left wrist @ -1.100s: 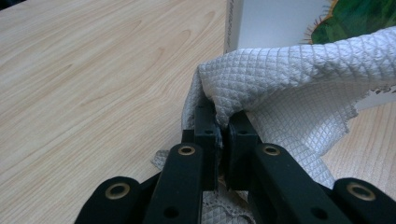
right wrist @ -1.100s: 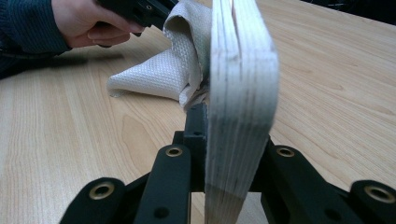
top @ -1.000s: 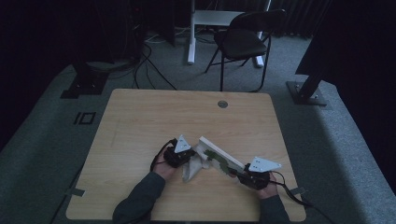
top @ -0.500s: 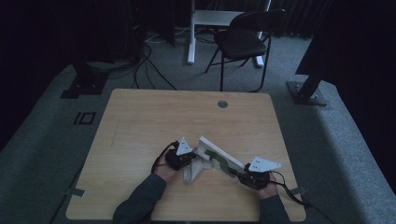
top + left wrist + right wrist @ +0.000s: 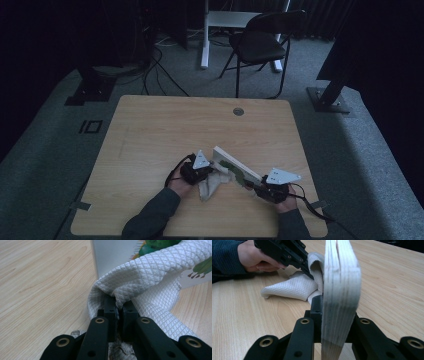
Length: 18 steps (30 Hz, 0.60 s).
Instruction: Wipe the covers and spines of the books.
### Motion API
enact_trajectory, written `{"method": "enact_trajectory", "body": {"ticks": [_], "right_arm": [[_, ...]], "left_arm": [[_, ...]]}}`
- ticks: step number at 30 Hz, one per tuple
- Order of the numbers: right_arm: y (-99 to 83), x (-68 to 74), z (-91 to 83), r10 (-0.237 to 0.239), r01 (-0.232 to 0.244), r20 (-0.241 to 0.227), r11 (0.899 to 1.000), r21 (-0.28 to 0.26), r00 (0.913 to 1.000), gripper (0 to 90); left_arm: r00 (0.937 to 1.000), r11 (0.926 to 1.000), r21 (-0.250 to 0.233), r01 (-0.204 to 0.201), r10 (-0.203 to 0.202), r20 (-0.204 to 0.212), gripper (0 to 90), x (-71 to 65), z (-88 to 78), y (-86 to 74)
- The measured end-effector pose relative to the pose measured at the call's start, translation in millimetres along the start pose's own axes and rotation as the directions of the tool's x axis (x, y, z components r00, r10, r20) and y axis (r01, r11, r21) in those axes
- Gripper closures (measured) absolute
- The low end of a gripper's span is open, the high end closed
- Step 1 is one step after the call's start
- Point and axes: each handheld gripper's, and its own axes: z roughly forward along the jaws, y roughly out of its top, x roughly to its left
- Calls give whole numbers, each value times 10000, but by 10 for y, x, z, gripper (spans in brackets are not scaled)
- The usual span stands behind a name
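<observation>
Mid-wipe, I'd judge: right gripper (image 5: 329, 322) clamps the board book (image 5: 340, 290) on edge over the tabletop (image 5: 150, 135); left gripper (image 5: 119, 312) pinches the cloth (image 5: 150, 272) against its cover. Remaining area unclear.

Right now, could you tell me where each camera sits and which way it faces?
High view: fixed above the person's side, looking forward and down on the table; both forearms enter from below, holding the left tongs and right tongs.
Left gripper view: rides on the left tongs, looking along black jaws shut on the white cloth.
Right gripper view: rides on the right tongs, looking along jaws clamping the board book on edge; the left hand shows beyond.
All three share the cloth and the book.
</observation>
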Motion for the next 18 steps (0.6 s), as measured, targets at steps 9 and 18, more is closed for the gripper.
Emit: {"method": "enact_trajectory", "body": {"ticks": [9,18], "right_arm": [[0,-1,2,-1,1,19,10000,5,10000,765],[0,0,2,11,-11,-5,10000,14,10000,764]], "left_arm": [[9995,9999,-93,-68,71,306,861,-90,47,47],[9980,9997,-118,-228,235,587,861,-173,67,70]]}}
